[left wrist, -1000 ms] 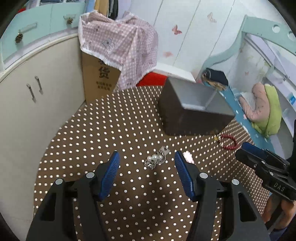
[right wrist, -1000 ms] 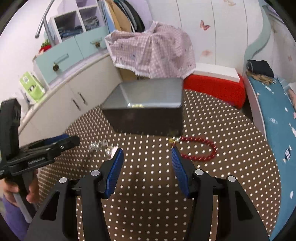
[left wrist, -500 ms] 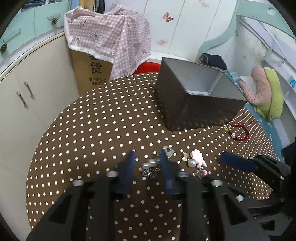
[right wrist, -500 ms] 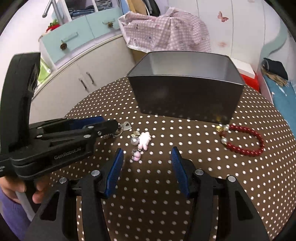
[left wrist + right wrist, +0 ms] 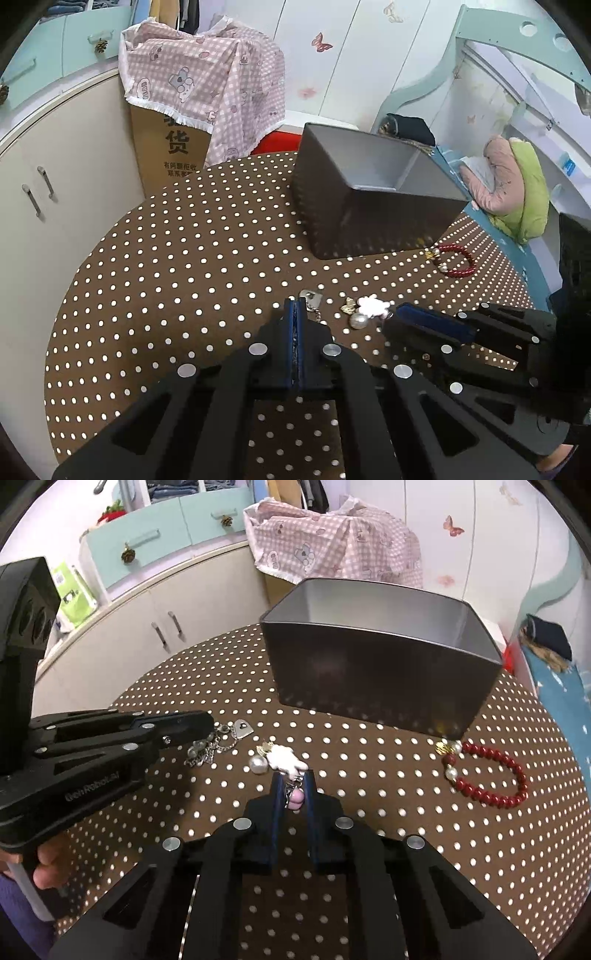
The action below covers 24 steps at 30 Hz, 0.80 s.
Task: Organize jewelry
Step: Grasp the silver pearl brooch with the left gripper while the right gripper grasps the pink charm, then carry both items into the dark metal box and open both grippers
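My left gripper (image 5: pixel 295 314) is shut on the silver pearl chain (image 5: pixel 207 751), whose tag (image 5: pixel 310 297) pokes out past the tips on the polka-dot table (image 5: pixel 184 277). My right gripper (image 5: pixel 293 794) is closed around the pink-and-white charm (image 5: pixel 284 760); a pink bead (image 5: pixel 296 798) sits between its fingers. The charm and its pearl also show in the left wrist view (image 5: pixel 373 306). A red bead bracelet (image 5: pixel 487 775) lies to the right, by the corner of the open dark tin box (image 5: pixel 380 675). The bracelet (image 5: pixel 454 260) and box (image 5: pixel 369 210) also show in the left wrist view.
A cardboard box draped in pink checked cloth (image 5: pixel 199 96) stands beyond the table's far edge. White cabinets (image 5: pixel 147 616) run along the left. A bed (image 5: pixel 509 184) lies on the right.
Both grippers have closed: the left onto the pearl chain, the right around the pink-and-white charm. Both views have moved closer to the jewelry.
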Motion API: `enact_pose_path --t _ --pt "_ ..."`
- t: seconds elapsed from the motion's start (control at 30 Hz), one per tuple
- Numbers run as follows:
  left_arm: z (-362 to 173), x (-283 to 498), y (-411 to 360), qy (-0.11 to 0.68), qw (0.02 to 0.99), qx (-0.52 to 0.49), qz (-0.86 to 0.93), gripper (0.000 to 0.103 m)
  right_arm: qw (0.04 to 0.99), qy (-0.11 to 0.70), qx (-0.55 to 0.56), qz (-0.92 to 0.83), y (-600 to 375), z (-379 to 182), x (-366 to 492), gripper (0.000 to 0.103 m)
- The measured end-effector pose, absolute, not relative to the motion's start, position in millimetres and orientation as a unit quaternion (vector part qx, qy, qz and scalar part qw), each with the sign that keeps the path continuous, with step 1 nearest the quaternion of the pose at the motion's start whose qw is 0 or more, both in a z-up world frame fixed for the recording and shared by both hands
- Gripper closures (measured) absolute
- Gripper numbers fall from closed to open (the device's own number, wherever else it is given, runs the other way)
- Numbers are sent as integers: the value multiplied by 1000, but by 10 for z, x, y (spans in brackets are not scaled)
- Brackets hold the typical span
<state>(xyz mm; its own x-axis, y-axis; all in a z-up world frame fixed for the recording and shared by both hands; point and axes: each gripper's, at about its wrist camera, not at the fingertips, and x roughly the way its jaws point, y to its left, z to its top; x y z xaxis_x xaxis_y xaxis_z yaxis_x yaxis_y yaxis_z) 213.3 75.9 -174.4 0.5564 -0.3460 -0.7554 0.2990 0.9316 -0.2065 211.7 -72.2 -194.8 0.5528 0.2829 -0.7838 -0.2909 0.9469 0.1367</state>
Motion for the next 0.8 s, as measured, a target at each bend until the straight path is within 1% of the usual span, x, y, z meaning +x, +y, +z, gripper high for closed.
enact_pose_path --t 0.23,0.4,0.57,0.8 --pt "-1457 2121 772 416 884 -52 -207 103 890 423 26 169 -988 -1708 2047 91" --pt "-1213 2099 728 400 884 -66 -231 103 900 398 48 172 -1211 -1432 2056 91" --pt "-853 2066 605 369 889 -75 -261 103 908 377 65 168 -1425 -1193 2130 91" --pt "-381 2220 323 337 895 -71 -283 103 918 351 85 166 -1606 -879 2387 91"
